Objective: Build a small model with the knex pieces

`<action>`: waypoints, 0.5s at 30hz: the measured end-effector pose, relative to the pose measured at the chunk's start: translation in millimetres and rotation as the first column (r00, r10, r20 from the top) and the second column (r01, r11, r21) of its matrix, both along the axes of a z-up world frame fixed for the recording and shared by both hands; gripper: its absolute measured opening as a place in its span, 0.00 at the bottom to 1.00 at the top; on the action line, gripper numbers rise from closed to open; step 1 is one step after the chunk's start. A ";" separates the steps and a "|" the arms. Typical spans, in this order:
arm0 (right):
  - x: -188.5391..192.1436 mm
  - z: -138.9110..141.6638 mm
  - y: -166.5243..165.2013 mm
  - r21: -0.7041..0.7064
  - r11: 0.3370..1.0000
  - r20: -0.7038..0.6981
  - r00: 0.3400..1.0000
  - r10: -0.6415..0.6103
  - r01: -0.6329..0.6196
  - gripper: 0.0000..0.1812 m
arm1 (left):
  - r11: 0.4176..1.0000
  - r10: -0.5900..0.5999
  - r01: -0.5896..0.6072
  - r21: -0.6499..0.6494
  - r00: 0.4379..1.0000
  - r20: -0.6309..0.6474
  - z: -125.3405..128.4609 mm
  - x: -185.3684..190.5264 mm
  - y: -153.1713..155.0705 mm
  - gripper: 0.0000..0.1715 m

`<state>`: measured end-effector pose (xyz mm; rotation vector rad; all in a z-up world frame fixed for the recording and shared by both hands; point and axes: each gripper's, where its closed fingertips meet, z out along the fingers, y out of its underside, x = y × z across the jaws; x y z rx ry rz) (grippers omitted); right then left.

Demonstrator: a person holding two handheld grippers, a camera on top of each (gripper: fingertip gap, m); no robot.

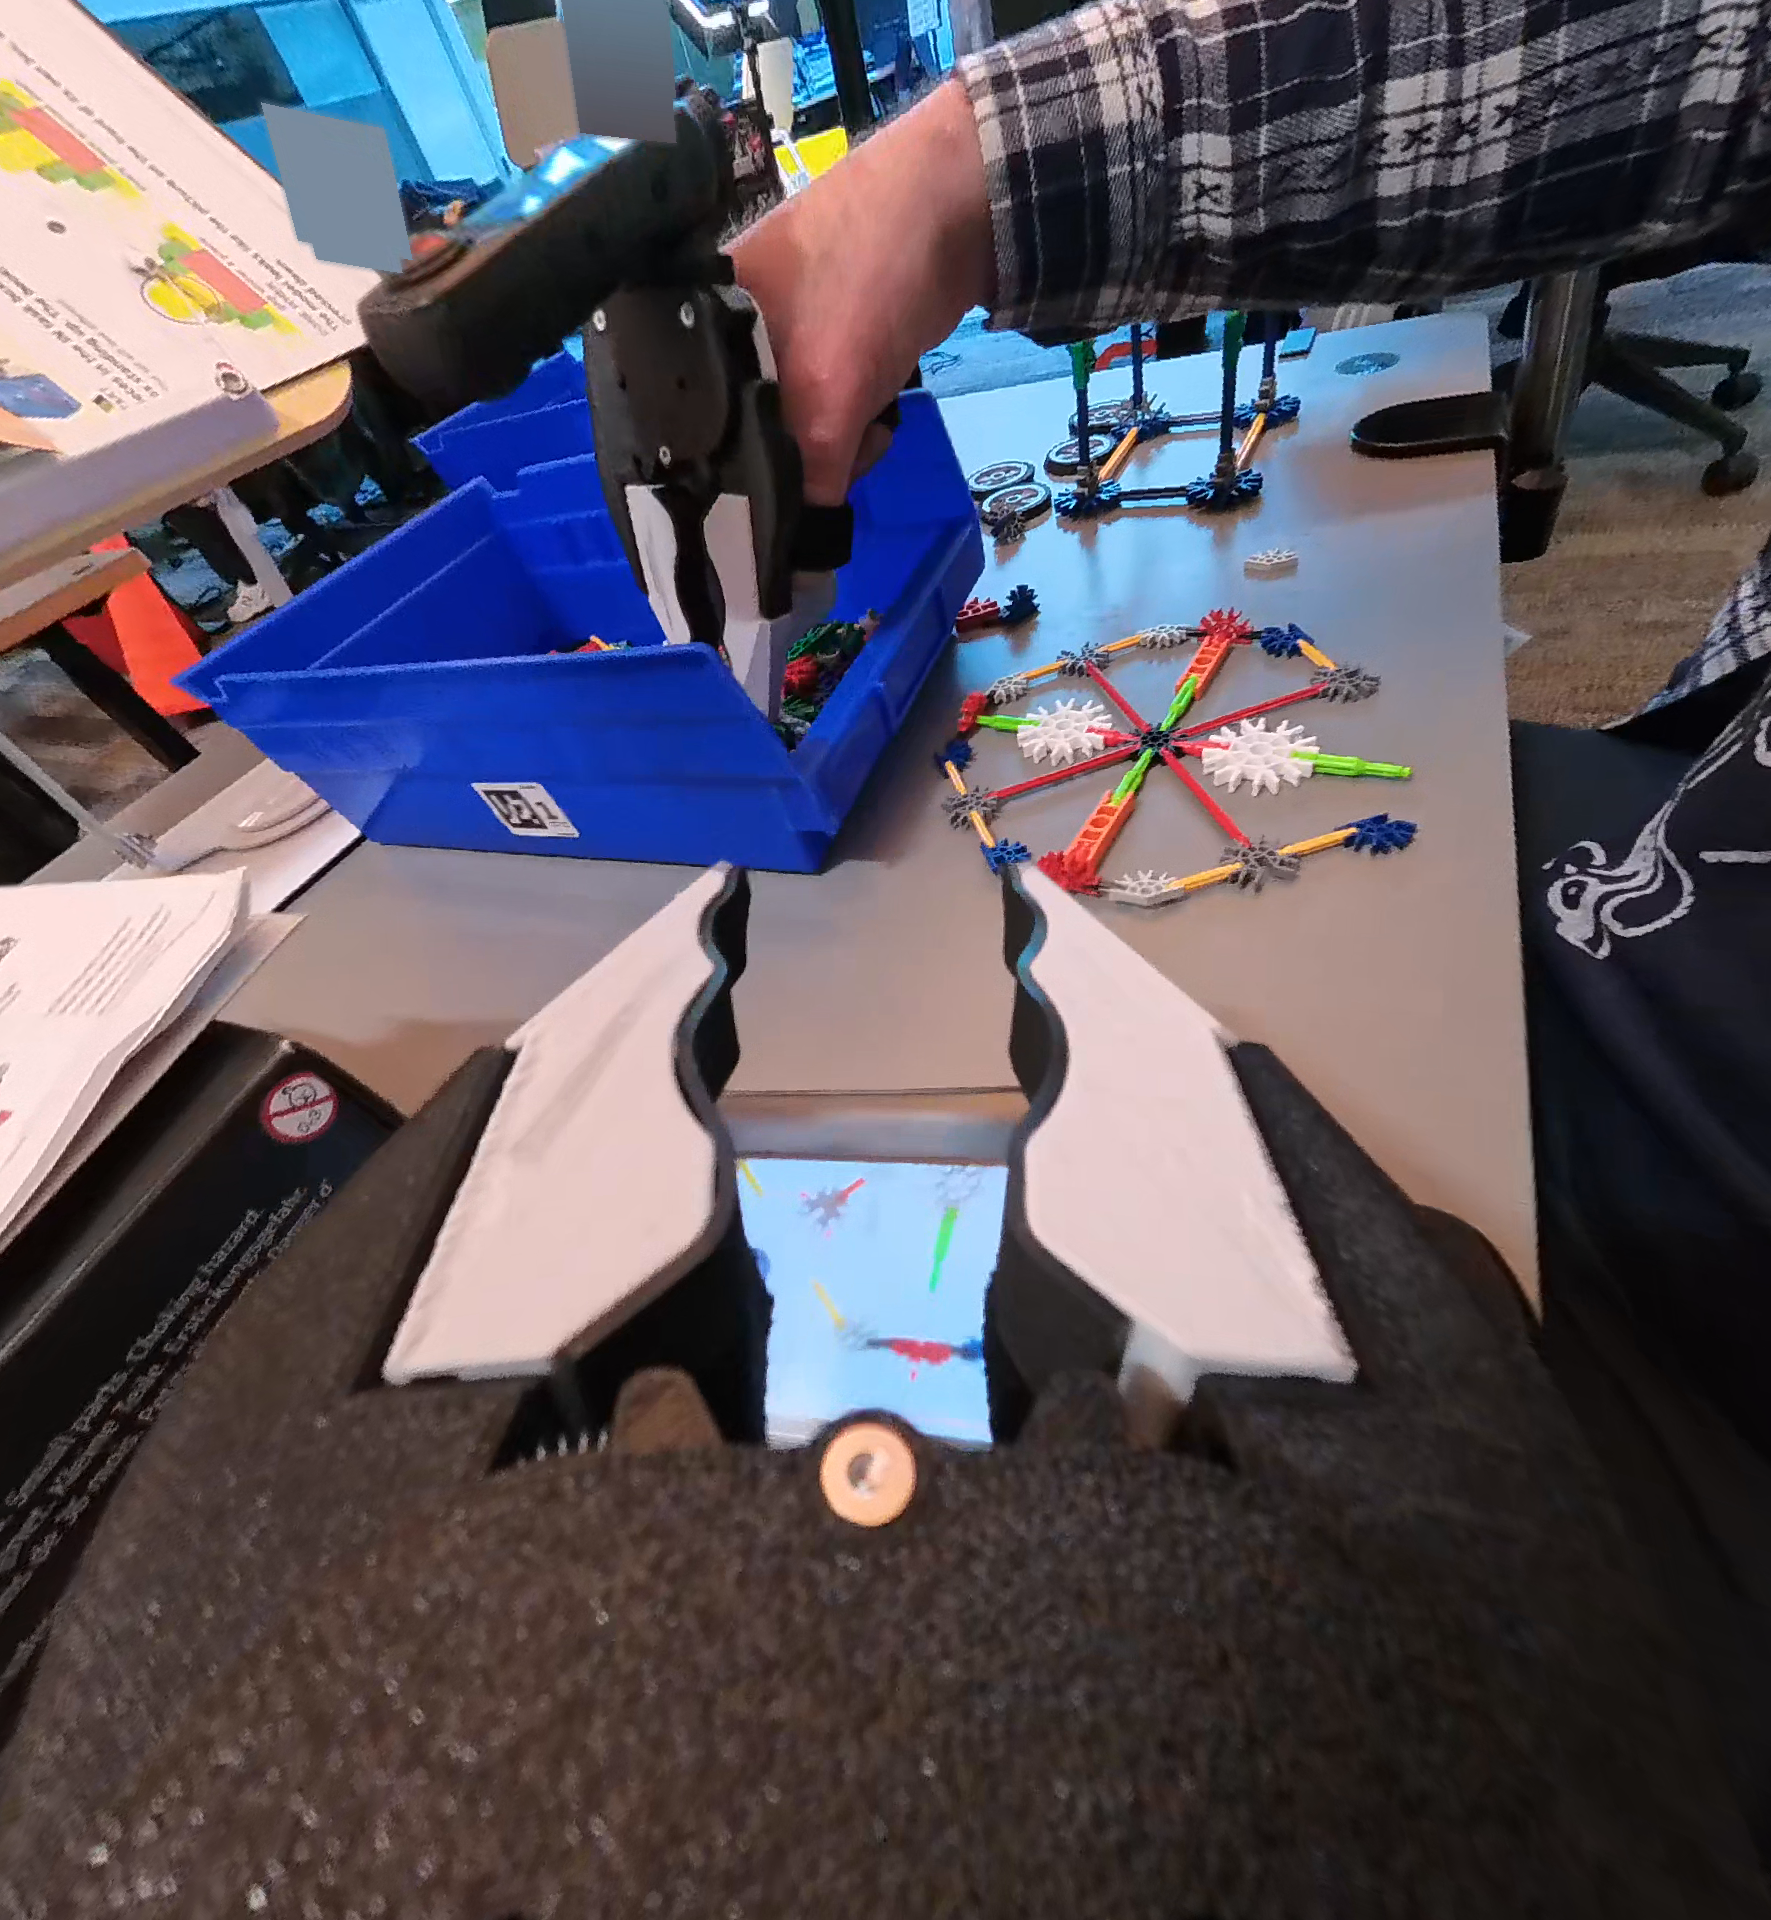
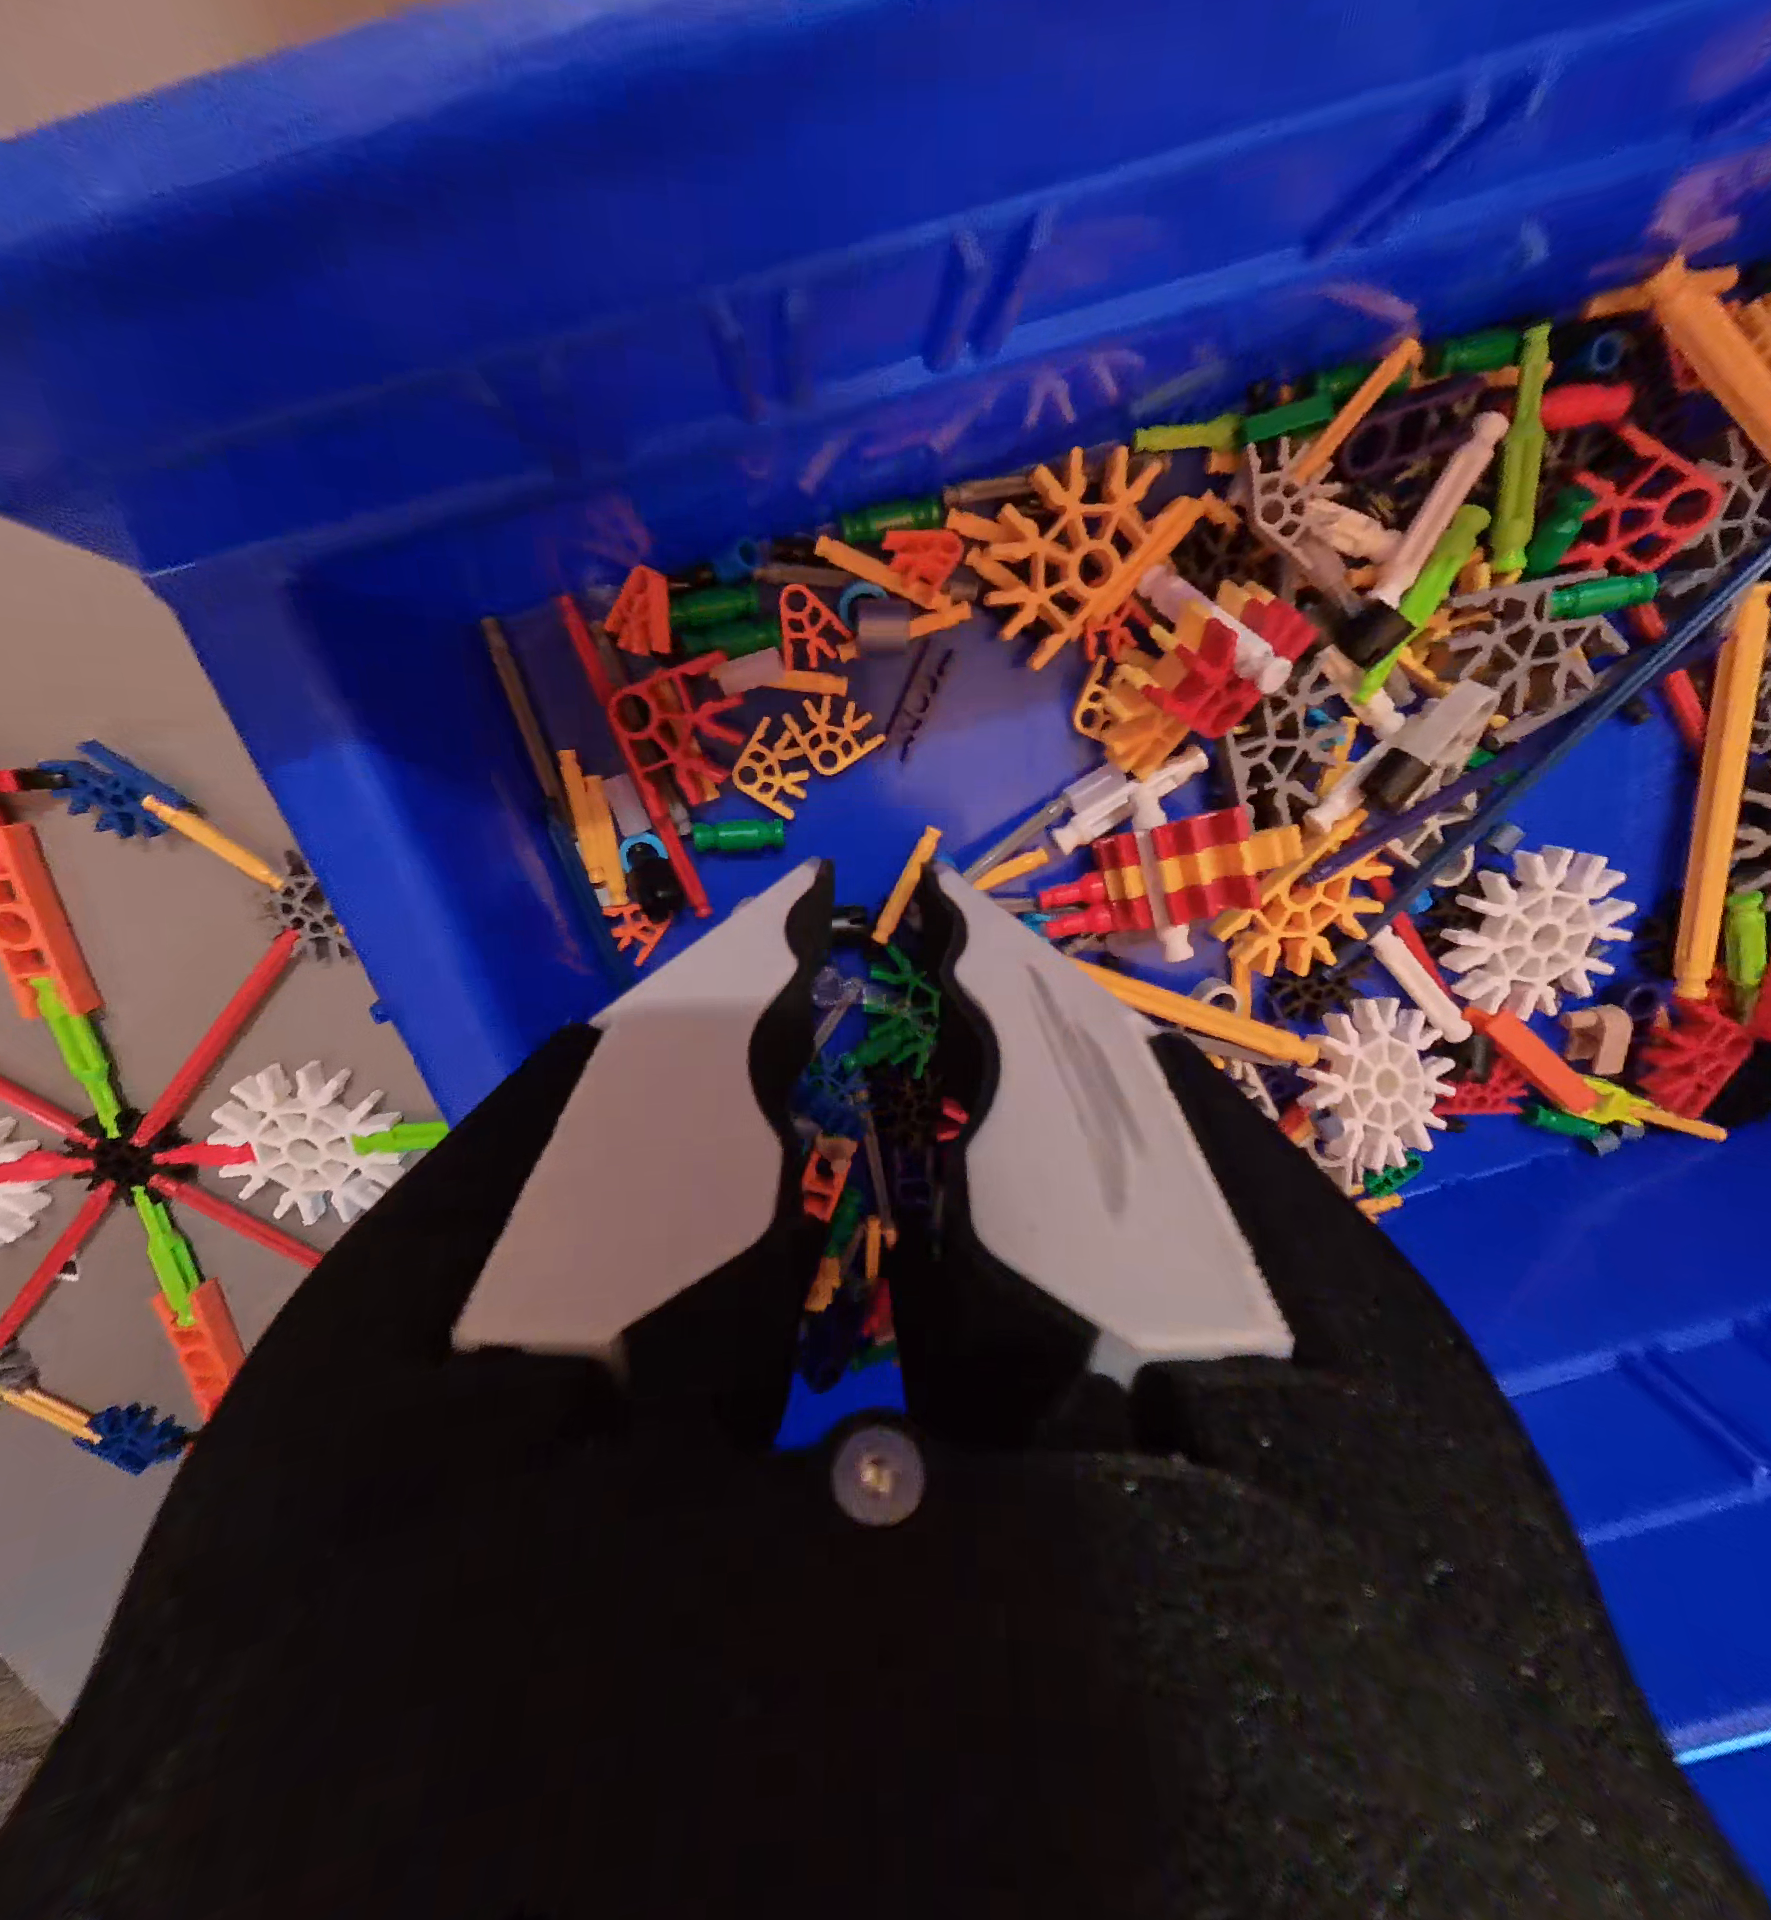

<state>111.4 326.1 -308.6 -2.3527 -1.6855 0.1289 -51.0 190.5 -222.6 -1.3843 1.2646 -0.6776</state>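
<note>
My right gripper (image 2: pixel 879 878) is down inside a blue bin (image 2: pixel 652 312) full of loose plastic rods and connectors. Its jaws are nearly together, with a short yellow rod (image 2: pixel 907 883) pinched between the tips above the pile. The left wrist view shows this gripper (image 1: pixel 715 623) dipping into the bin (image 1: pixel 548 748), held by a hand in a plaid sleeve. My left gripper (image 1: pixel 873 883) is open and empty, low over the grey table (image 1: pixel 860 987), just in front of the bin. A flat spoked wheel model (image 1: pixel 1172 738) lies to its right and also shows in the right wrist view (image 2: pixel 133 1153).
A blue rod frame with black wheels (image 1: pixel 1151 457) stands at the table's far end. A loose grey connector (image 1: pixel 1272 561) lies near it. Instruction sheets (image 1: pixel 50 1018) rest on a black box (image 1: pixel 133 1299) at the left. A tilted board with a manual (image 1: pixel 102 229) stands behind the bin. Spacing between my two grippers at the tips: around 25 cm.
</note>
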 end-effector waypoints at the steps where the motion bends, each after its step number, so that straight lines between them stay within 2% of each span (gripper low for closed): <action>1: 1.2 -1.0 0.6 -0.001 1.000 0.010 1.000 -0.013 0.013 0.08 | 1.000 0.002 -0.002 -0.001 1.000 0.001 -0.1 -1.0 0.6 0.28; 6: 10.5 -8.1 4.0 -0.004 0.999 0.072 0.996 -0.049 0.050 0.08 | 1.000 -0.004 0.005 -0.003 1.000 0.020 3.9 -1.3 -0.2 0.28; 11: 10.5 -13.0 5.4 0.011 1.000 0.100 0.995 -0.011 0.010 0.07 | 1.000 -0.010 0.010 -0.001 1.000 0.019 3.8 0.7 -1.6 0.29; 12: 10.5 -14.5 4.1 0.007 1.000 0.108 0.994 -0.001 0.001 0.02 | 1.000 -0.009 0.009 -0.001 1.000 0.020 4.0 0.8 -1.6 0.29; 15: 10.5 -15.6 4.0 0.014 0.999 0.121 0.992 0.027 -0.029 0.01 | 1.000 -0.010 0.010 -0.001 1.000 0.020 4.2 1.2 -2.0 0.29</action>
